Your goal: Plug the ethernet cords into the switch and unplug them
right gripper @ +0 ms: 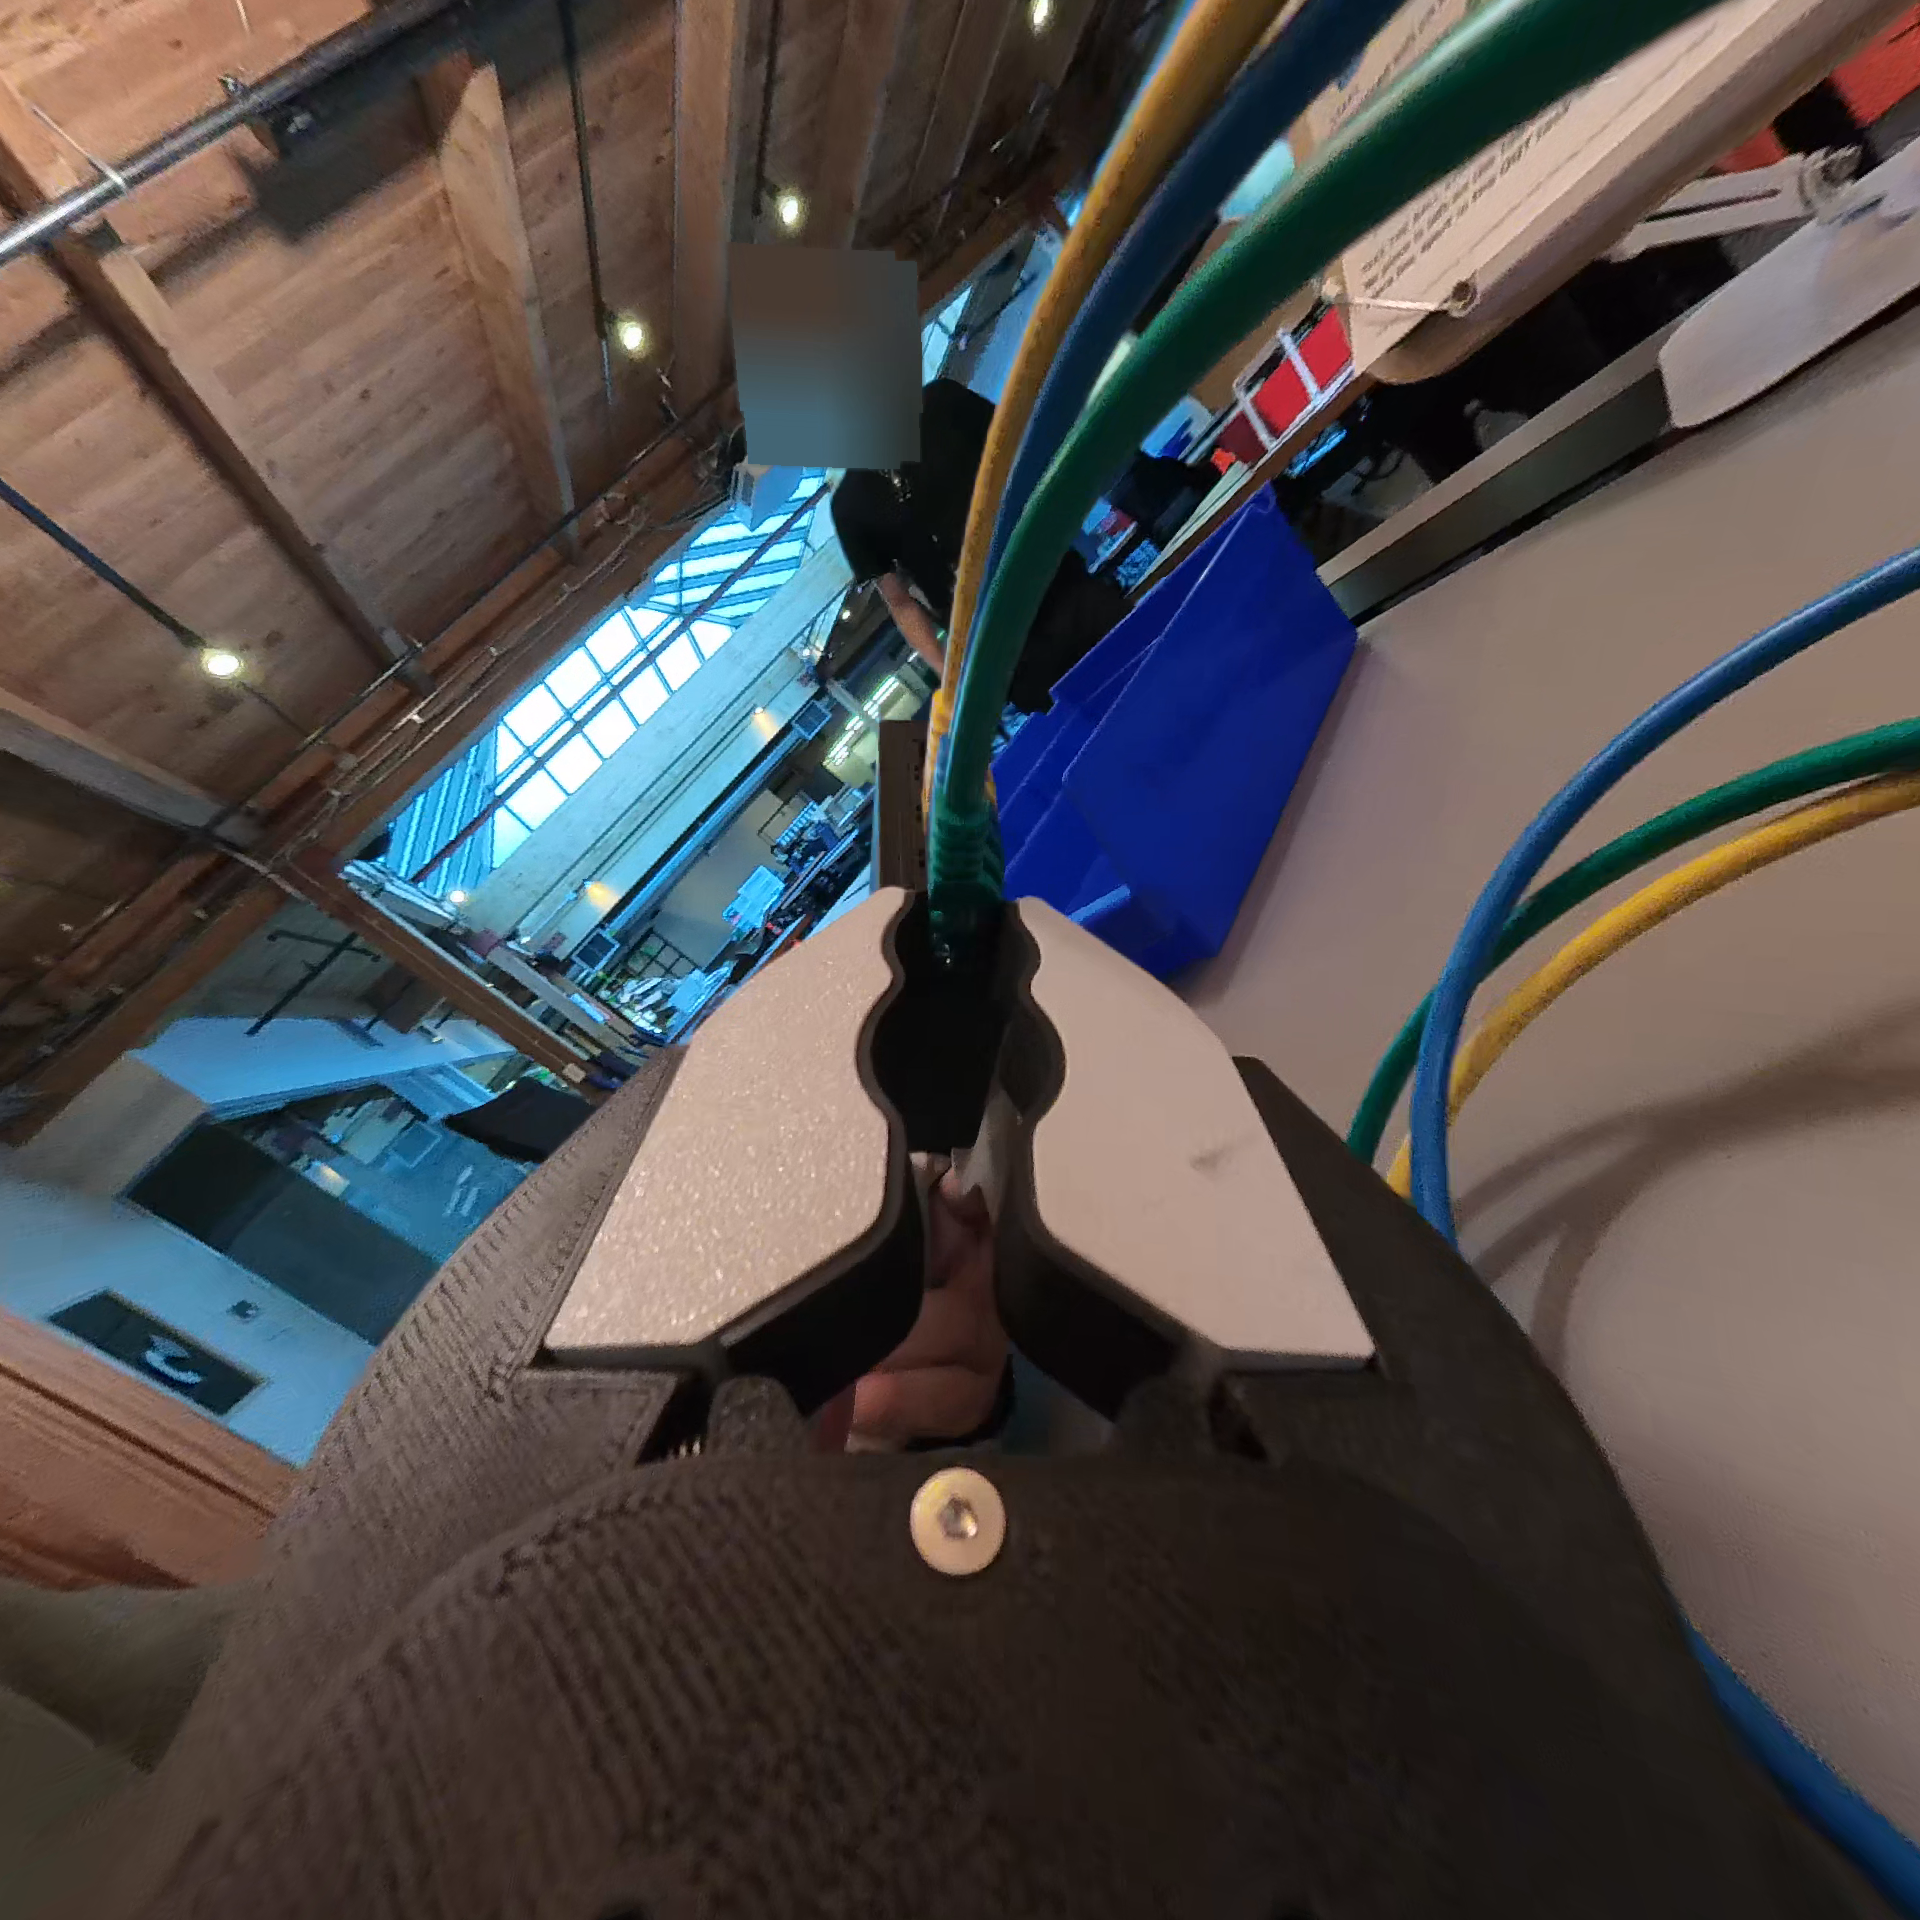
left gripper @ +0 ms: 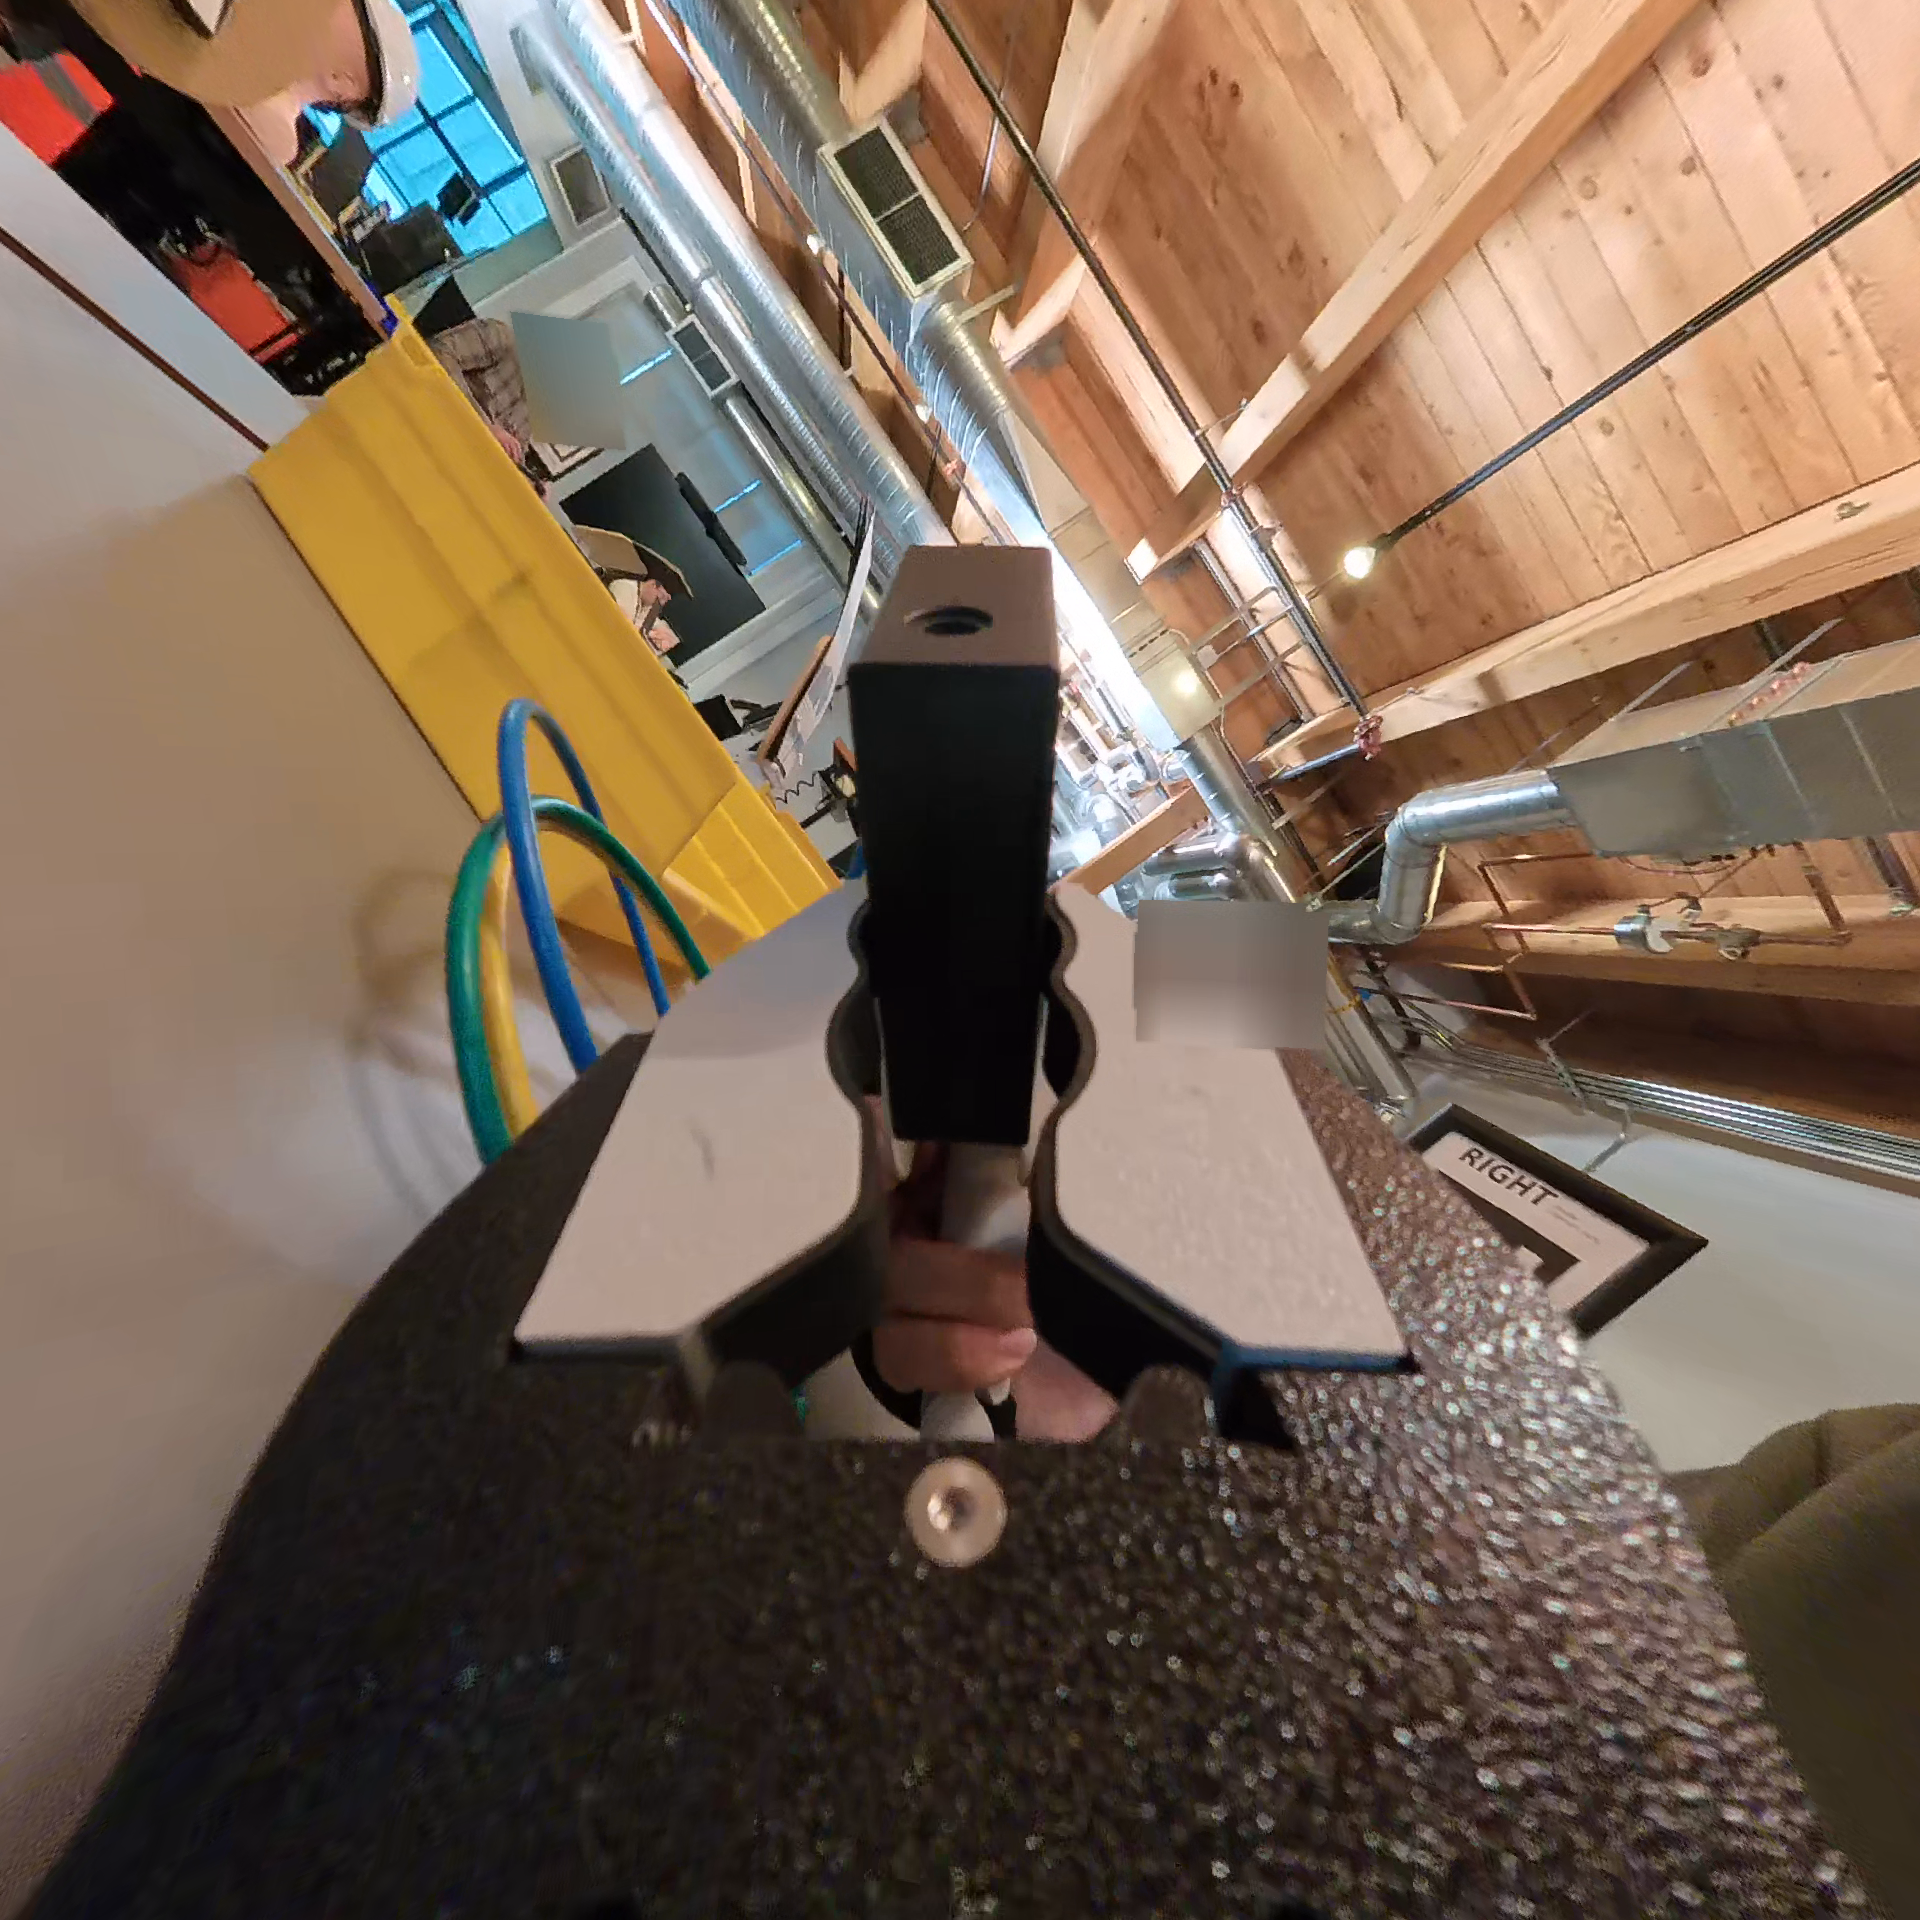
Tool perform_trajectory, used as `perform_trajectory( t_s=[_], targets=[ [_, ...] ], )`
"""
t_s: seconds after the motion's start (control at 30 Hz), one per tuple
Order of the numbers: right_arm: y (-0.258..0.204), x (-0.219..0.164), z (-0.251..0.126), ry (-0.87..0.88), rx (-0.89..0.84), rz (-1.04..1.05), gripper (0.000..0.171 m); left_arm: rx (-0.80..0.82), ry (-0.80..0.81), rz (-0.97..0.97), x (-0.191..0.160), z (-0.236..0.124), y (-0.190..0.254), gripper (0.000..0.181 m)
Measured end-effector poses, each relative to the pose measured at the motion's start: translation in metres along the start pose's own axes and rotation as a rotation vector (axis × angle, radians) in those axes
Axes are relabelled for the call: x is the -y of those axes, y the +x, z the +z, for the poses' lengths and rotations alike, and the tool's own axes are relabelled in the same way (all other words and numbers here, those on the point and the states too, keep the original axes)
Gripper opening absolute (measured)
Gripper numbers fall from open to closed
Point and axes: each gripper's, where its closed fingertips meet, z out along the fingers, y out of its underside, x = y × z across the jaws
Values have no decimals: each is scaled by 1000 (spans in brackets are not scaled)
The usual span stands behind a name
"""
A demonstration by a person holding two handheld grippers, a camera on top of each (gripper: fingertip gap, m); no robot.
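My left gripper (left gripper: 956,935) is shut on the black box-shaped switch (left gripper: 951,831), which stands up between its grey fingers (left gripper: 727,1132). Blue (left gripper: 525,831), green (left gripper: 465,997) and yellow (left gripper: 504,997) ethernet cords loop over the table to its left. My right gripper (right gripper: 956,935) is shut on the green cord's plug (right gripper: 961,862), right beside the dark edge of the switch (right gripper: 900,800). The yellow (right gripper: 1039,364) and blue (right gripper: 1132,260) cords run down to the same spot. Their ends are hidden behind the green cord (right gripper: 1195,332).
Both views are tilted sideways. A beige table (left gripper: 208,831) holds a yellow bin (left gripper: 499,582); in the right wrist view the table (right gripper: 1662,1039) holds a blue bin (right gripper: 1174,748) and a cardboard sheet (right gripper: 1507,218). Cord loops (right gripper: 1507,883) lie to the right. People stand far off.
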Motion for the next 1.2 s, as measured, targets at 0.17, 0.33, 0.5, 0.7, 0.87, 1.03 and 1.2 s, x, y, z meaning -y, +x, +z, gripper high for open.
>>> perform_trajectory(
  t_s=[0.17, 0.33, 0.5, 0.7, 0.87, 1.03, 1.2],
  targets=[
    [-3, 5, 1, -2, -24, -55, 14, -34, 22, -81, -2, 2, 3, 27],
    [-4, 5, 3, -77, -31, -136, 14, -60, -1, -112, -4, 1, 2, 27],
    [-20, 5, 6, -77, 80, -91, 14, -75, -36, 71, 1, -2, 16, 27],
    [-26, 7, -4, 165, 153, 73, 14, -118, 45, 57, 6, 2, 28, 27],
    [-22, 1, -4, 141, 122, 63, 14, -102, 83, 18, 9, 0, 22, 27],
    [-20, -1, -2, 160, 99, 68, 14, -90, 111, 9, 13, -1, 21, 27],
    [-14, 0, -6, 136, 44, 21, 14, -50, 31, 46, 6, 1, 17, 27]
  ],
)
